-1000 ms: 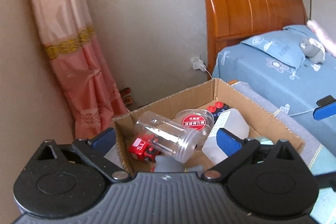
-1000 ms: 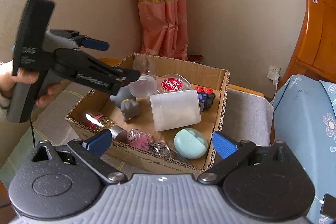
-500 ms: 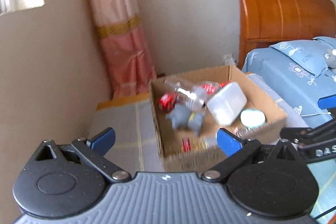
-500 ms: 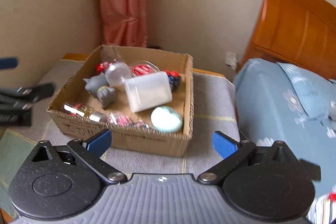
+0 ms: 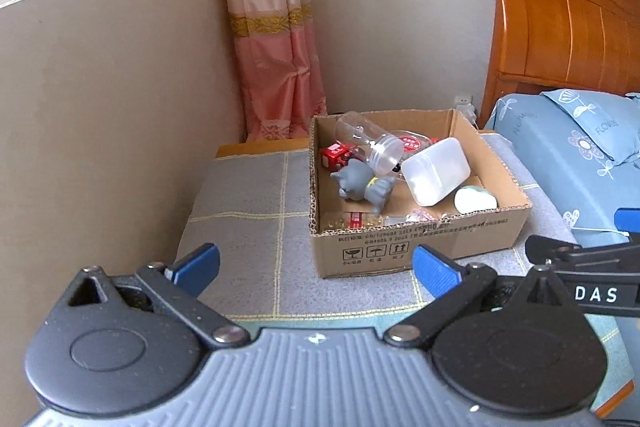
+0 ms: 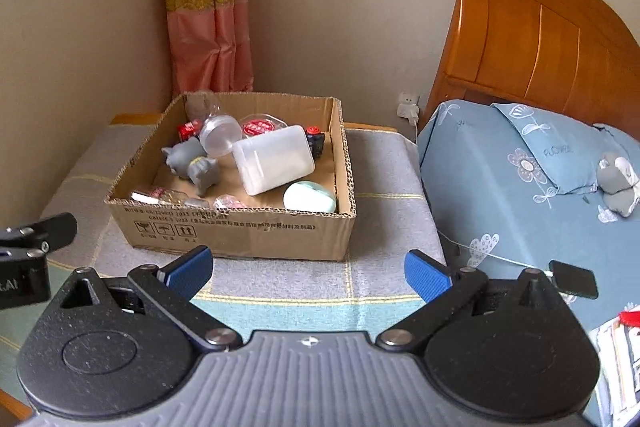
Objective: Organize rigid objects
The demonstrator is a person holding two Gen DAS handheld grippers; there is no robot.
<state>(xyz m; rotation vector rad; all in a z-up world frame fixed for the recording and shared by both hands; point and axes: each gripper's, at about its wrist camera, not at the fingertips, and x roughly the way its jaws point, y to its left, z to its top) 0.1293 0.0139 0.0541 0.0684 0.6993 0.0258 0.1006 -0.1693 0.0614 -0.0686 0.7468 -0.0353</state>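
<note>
Both my tongs hang empty and spread wide, well short of the box (image 6: pixel 240 227), which sits on the grey worktop (image 6: pixel 380 195) at about 11 o'clock from my right tongs (image 6: pixel 308 273) and about 1 o'clock from my left tongs (image 5: pixel 316 269). Everything I can see of the task's things already lies inside the box: a white tub (image 6: pixel 274 159) tilted across the middle, a clear jar (image 6: pixel 214 133) on its side at the far left, a grey toy (image 6: pixel 194 163) beside it, a mint case (image 6: pixel 310 198) in the near right corner, a red-lidded dish (image 6: pixel 260 126) at the back. I judge the sorting nearly done, so the step in hand is a check. To do it well I hold both tongs back and level, look over the worktop for strays, and if I tidy anything, I take the tub first, across its short sides, since it rides on other pieces and could slip. I keep the right tongs clear of the cable (image 6: pixel 500 259) on the bed (image 6: pixel 500 211).
</note>
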